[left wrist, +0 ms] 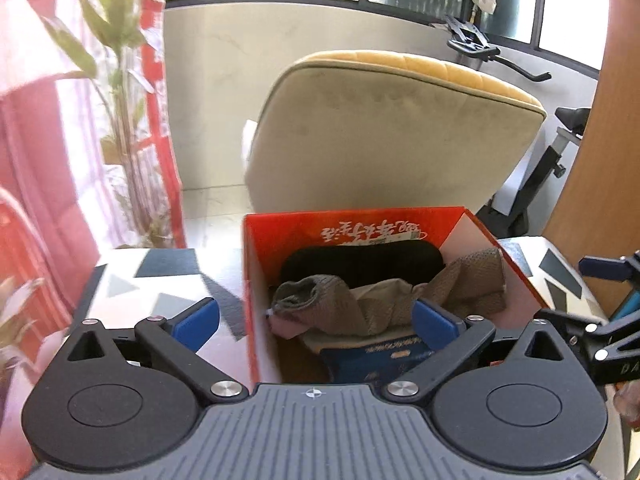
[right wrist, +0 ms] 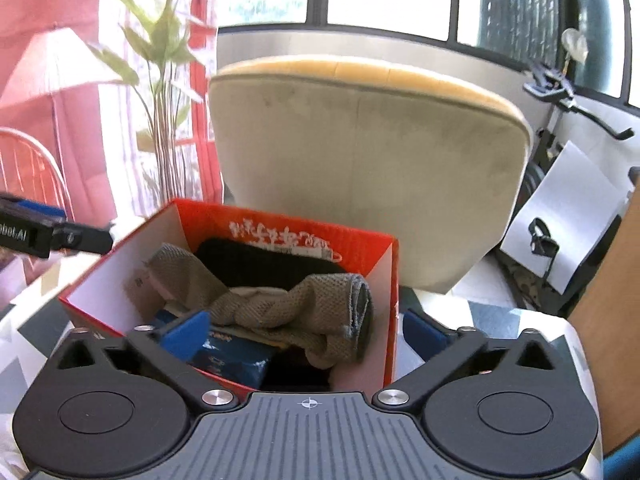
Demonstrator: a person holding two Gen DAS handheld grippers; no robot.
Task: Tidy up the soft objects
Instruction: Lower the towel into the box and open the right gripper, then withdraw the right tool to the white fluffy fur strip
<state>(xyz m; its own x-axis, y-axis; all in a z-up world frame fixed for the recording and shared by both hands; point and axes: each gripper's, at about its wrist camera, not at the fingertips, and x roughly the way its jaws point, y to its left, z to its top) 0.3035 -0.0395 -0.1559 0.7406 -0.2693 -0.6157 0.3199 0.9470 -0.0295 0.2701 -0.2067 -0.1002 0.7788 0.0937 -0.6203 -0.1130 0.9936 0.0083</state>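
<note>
Red cardboard box (left wrist: 360,228) on patterned table (left wrist: 160,276): holds 1 grey-brown knit cloth (left wrist: 360,304), twisted over black pad (left wrist: 360,264). Left gripper (left wrist: 316,320), right gripper (right wrist: 304,332): jaws apart, empty. Advice: withdraw clear without snagging cloth.

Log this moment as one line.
left gripper: open | right gripper: open | twisted grey-brown knit cloth: lying in red cardboard box | held: nothing
</note>
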